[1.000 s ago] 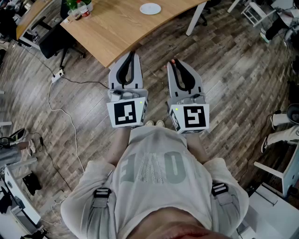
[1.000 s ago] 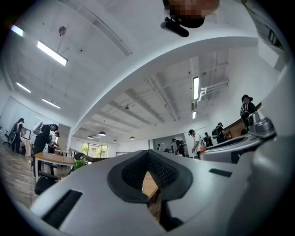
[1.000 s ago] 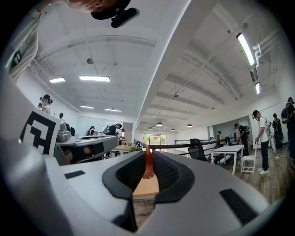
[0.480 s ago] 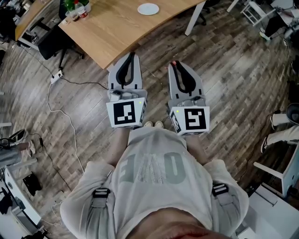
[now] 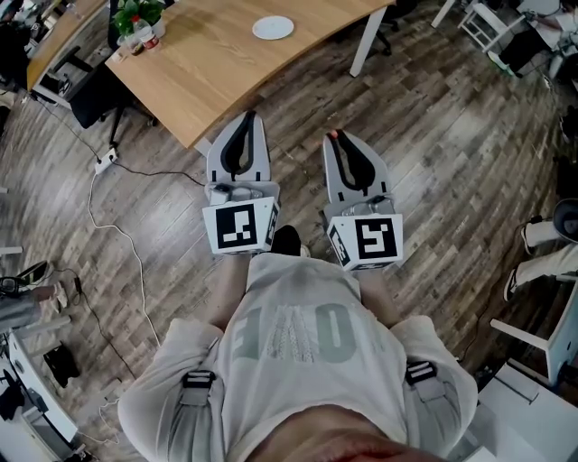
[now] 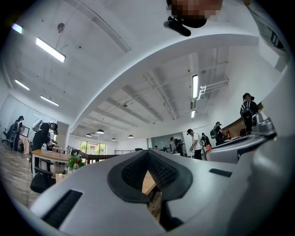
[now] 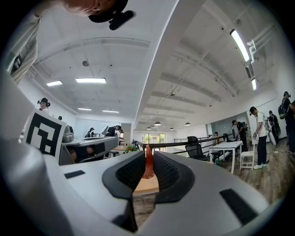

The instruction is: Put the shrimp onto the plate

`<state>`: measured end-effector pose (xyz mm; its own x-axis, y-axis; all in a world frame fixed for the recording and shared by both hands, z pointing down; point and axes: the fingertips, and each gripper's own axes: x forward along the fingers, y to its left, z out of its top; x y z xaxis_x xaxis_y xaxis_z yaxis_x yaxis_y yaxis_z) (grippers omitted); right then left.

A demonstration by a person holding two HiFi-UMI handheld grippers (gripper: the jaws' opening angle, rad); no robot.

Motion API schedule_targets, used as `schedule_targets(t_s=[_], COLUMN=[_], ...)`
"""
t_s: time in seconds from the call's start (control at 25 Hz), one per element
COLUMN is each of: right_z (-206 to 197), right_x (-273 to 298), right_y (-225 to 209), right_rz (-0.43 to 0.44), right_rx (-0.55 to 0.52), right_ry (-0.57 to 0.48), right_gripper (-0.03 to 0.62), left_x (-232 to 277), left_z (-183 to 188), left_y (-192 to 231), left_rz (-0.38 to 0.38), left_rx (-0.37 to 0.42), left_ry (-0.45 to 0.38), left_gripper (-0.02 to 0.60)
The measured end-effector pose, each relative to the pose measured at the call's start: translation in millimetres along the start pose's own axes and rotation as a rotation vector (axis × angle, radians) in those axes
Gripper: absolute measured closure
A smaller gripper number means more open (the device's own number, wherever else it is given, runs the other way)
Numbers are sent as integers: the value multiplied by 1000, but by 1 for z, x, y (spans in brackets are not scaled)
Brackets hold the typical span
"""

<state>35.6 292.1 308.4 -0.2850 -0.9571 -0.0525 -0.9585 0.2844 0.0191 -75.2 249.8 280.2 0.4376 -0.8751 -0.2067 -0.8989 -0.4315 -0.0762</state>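
Over the wood floor at 6 o'clock from the table, two grippers are held out, one carrying the shrimp.
The right gripper [image 5: 336, 138] is clenched on the orange shrimp [image 7: 148, 162], which stands upright between its jaw tips. The left gripper [image 5: 247, 119] is clenched with nothing in it. The white plate [image 5: 273, 28] lies on the wooden table [image 5: 203, 77] at 12 o'clock, well apart from both.
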Motion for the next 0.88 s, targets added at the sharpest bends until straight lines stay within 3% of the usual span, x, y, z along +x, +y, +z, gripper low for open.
schedule_targets(t_s=[0.44,0.88], right_z=[-13,-11], right_x=[22,88], right_y=[-22,-54], right_rz=[19,17], right_rx=[-2,-44], right_ry=[14,7], right_gripper=[531,531], left_x=[31,107], left_z=[-12,-24], left_y=[-8,7], left_rz=[-9,-47], left_rx=[13,-19], left_ry=[-7,-36], left_gripper=[571,571])
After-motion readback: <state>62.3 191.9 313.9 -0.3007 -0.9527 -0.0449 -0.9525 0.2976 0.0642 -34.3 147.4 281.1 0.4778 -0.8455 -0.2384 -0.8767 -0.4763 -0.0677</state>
